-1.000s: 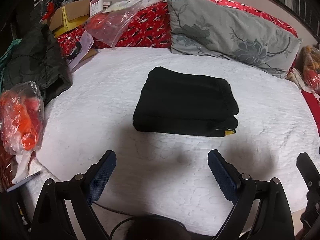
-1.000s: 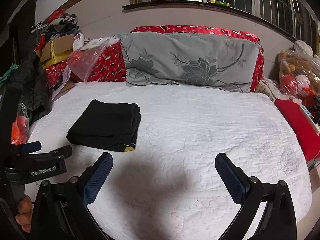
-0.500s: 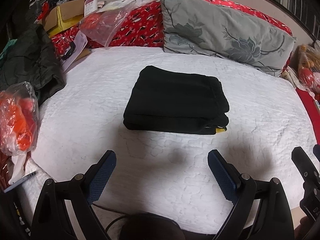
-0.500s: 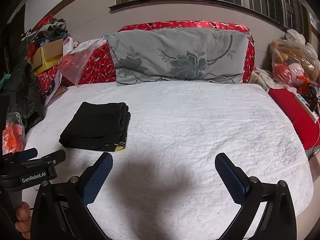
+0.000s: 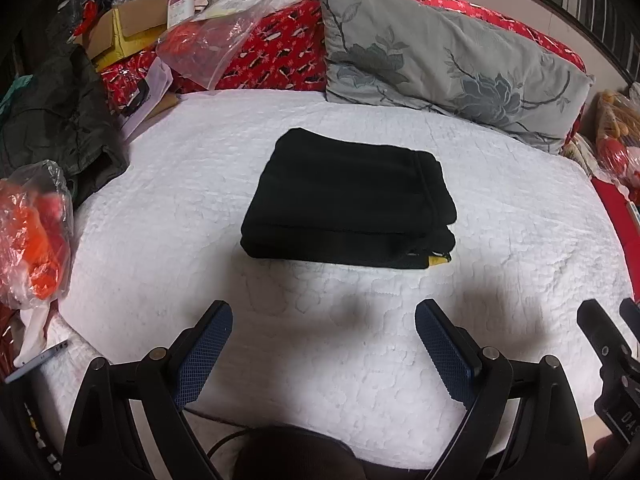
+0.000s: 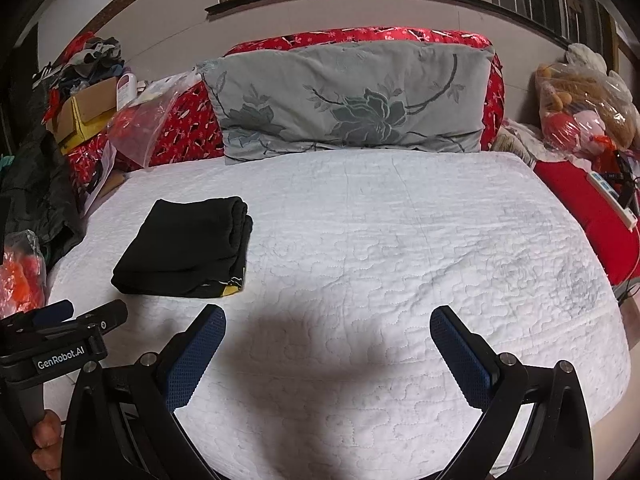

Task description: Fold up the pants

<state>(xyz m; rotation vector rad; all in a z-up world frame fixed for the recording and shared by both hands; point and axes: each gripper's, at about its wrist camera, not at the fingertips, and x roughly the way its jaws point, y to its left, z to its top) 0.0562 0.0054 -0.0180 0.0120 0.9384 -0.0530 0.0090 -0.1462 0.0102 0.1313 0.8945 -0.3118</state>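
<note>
Pants (image 5: 348, 200) sit folded into a compact black stack on the white quilted bed (image 5: 500, 240), left of its centre in your right wrist view, with a yellow tag peeking out at the near right corner of the stack. Behind them a grey floral pillow (image 6: 352, 100) leans on a red patterned cushion (image 5: 280, 56). Off the bed's left edge you have a dark jacket (image 5: 52, 120), then a cardboard box (image 5: 128, 28) with clothes heaped behind it, a clear plastic bag (image 5: 204, 48) with something red inside, and a crinkled bag (image 5: 32, 236) of orange items. On the right, a clear bag (image 6: 584, 100) holds plush toys. Your left claw (image 5: 324, 348) hangs released, jaws wide apart, short of the stack and touching nothing. Your right claw (image 6: 328, 352) is likewise spread wide above bare quilt, well clear of the pants.
</note>
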